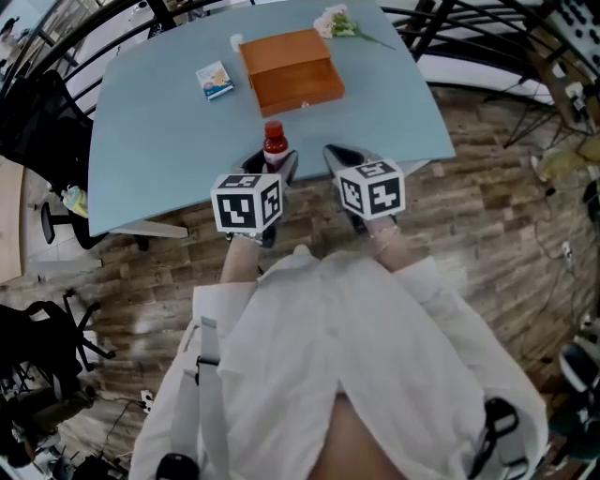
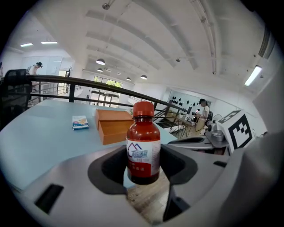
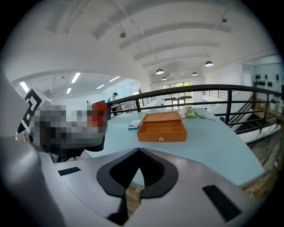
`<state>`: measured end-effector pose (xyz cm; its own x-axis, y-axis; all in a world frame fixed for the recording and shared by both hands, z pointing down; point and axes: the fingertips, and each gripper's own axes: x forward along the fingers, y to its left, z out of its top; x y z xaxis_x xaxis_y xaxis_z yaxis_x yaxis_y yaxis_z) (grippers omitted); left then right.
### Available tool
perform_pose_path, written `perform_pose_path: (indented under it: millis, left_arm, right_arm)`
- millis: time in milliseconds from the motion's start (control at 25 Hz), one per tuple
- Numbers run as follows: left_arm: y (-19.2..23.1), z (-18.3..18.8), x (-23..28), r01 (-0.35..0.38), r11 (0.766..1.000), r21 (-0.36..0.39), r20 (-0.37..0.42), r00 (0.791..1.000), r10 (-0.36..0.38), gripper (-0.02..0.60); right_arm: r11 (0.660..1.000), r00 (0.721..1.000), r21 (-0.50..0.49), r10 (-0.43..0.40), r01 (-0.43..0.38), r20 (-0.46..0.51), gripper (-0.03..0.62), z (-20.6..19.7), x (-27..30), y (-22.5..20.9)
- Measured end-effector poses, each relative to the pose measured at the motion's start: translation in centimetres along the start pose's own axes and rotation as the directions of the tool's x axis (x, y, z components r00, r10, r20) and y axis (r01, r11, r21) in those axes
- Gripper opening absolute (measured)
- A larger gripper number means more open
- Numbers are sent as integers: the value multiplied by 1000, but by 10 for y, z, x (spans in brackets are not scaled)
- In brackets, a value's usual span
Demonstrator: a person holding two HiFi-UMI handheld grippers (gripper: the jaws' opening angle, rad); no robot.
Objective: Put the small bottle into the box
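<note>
A small red bottle [image 1: 274,145] with a red cap and white label [image 2: 143,148] stands upright between the jaws of my left gripper [image 2: 143,167], which is shut on its lower body. It is held over the table's near edge [image 1: 281,178]. The open orange wooden box [image 1: 291,70] sits farther back on the light blue table, straight beyond the bottle [image 2: 113,126]. My right gripper [image 1: 339,159] hovers just right of the bottle, with its jaws closed tip to tip and nothing held [image 3: 138,153]. In the right gripper view the box [image 3: 162,126] lies ahead.
A small printed packet [image 1: 215,79] lies left of the box. White flowers [image 1: 337,23] lie at the table's far edge. Black railings [image 1: 450,28] ring the table's far side, office chairs [image 1: 42,122] stand at left, and wood flooring runs under me.
</note>
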<state>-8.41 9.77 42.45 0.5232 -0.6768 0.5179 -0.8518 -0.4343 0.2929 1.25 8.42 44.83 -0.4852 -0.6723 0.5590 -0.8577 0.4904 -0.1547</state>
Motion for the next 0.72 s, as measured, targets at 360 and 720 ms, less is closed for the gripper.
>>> perform_pose_path:
  millis: [360,720]
  left_arm:
    - [14,-10,24,21,997,-69,-40,999,-24,218]
    - [41,-3,54,-12,994,-113,-65,998,5,218]
  right_arm:
    - [998,999,49,-42,43,-10,2,-1,16,-24]
    - [999,1000,-33,-17,16,-17,2,24,61,-39]
